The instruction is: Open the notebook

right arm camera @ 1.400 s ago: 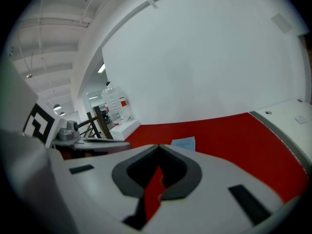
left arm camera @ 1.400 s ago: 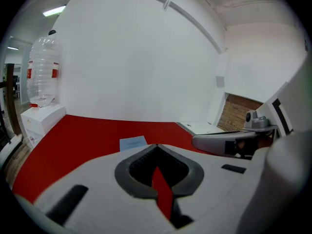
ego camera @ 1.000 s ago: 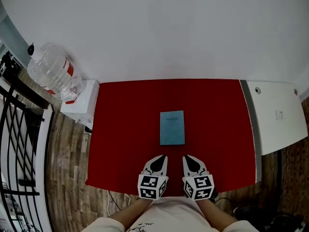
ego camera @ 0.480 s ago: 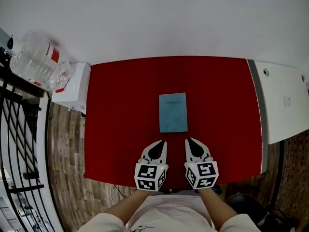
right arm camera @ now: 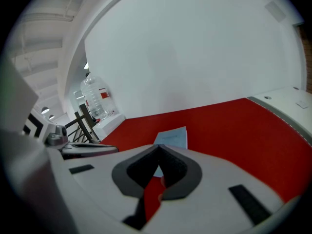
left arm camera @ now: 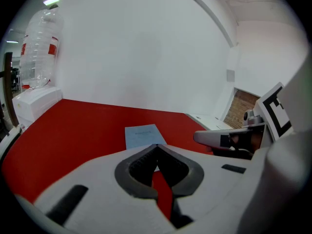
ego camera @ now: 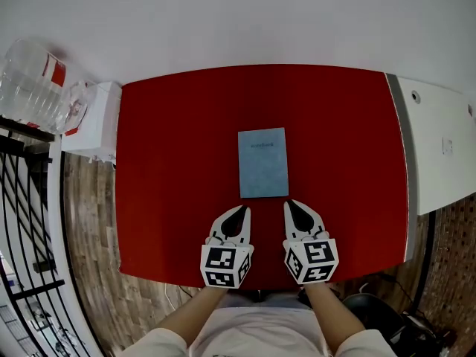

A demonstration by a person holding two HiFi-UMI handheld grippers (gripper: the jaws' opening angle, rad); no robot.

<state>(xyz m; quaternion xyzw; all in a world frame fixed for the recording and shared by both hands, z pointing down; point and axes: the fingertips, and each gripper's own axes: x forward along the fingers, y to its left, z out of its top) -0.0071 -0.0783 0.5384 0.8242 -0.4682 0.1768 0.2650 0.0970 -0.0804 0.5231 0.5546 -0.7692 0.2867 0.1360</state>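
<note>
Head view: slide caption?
Left gripper and right gripper, both shut, poised before the closed blue notebook on the red table.

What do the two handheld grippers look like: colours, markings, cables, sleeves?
Both the left gripper and right gripper are white shells tapering to pointed jaws lined with dark grey pads. Each carries a white cube with black square markers. No cables show. The person wears a pale top.
</note>
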